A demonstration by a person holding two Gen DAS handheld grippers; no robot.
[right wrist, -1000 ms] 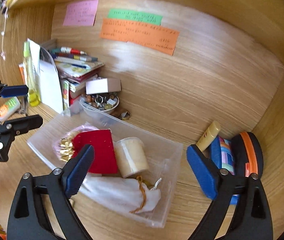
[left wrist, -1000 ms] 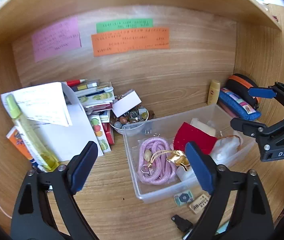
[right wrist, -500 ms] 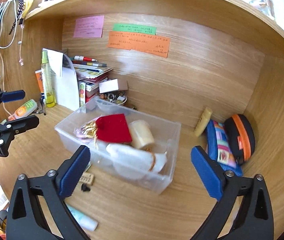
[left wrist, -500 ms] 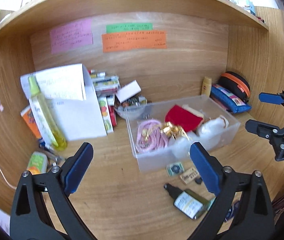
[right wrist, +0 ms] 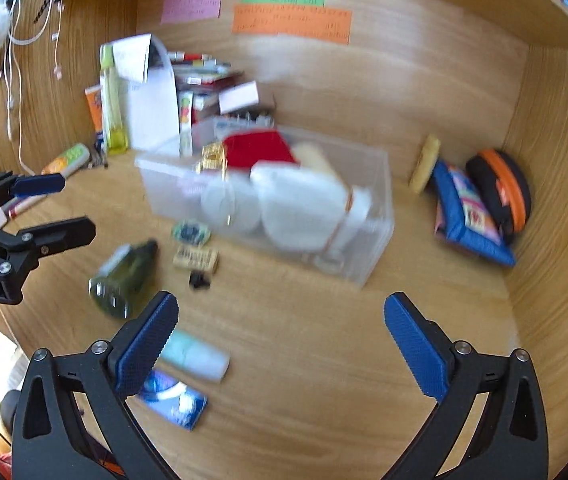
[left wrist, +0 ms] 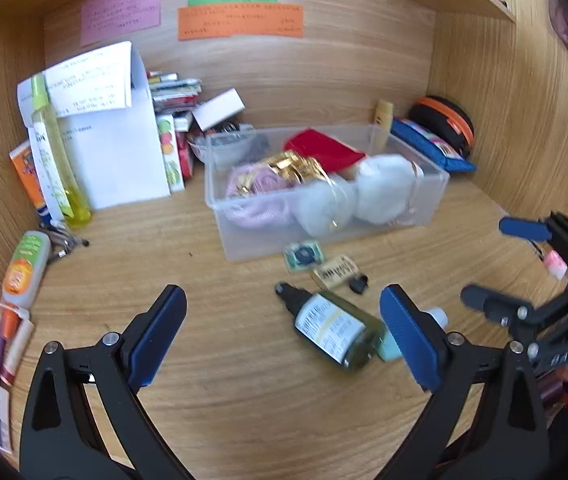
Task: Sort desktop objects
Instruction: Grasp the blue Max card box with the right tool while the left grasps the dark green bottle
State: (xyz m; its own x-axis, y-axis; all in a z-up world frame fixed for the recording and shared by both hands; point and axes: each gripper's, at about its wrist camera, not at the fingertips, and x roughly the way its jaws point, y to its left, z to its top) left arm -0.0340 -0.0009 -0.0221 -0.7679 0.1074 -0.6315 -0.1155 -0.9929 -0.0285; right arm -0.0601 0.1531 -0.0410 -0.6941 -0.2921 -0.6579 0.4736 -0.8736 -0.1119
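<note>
A clear plastic bin [left wrist: 436, 178] [right wrist: 380, 208] stands mid-desk, holding a pink cord, gold trinkets, a red pouch and white bags. In front of it lie a dark green bottle [left wrist: 330, 328] [right wrist: 123, 276], a pale blue tube [right wrist: 193, 356], a small green card [left wrist: 304, 255], a tan tag [left wrist: 336, 270] and a small black clip [left wrist: 358, 283]. My left gripper [left wrist: 284, 340] is open and empty, low over the desk just left of the bottle. My right gripper [right wrist: 279, 340] is open and empty, in front of the bin.
Books, a white paper box [left wrist: 111, 152] and a yellow bottle [left wrist: 53, 160] stand at the back left. An orange tube [left wrist: 23, 268] and pens lie at the left wall. A blue pouch [right wrist: 468, 216] and black-orange case [right wrist: 504, 192] sit at the right. A blue packet [right wrist: 175, 400] lies near.
Both grippers have pulled back from the bin and lowered. The bottle, tube, card and tag in front of the bin have come into view. Both stayed open.
</note>
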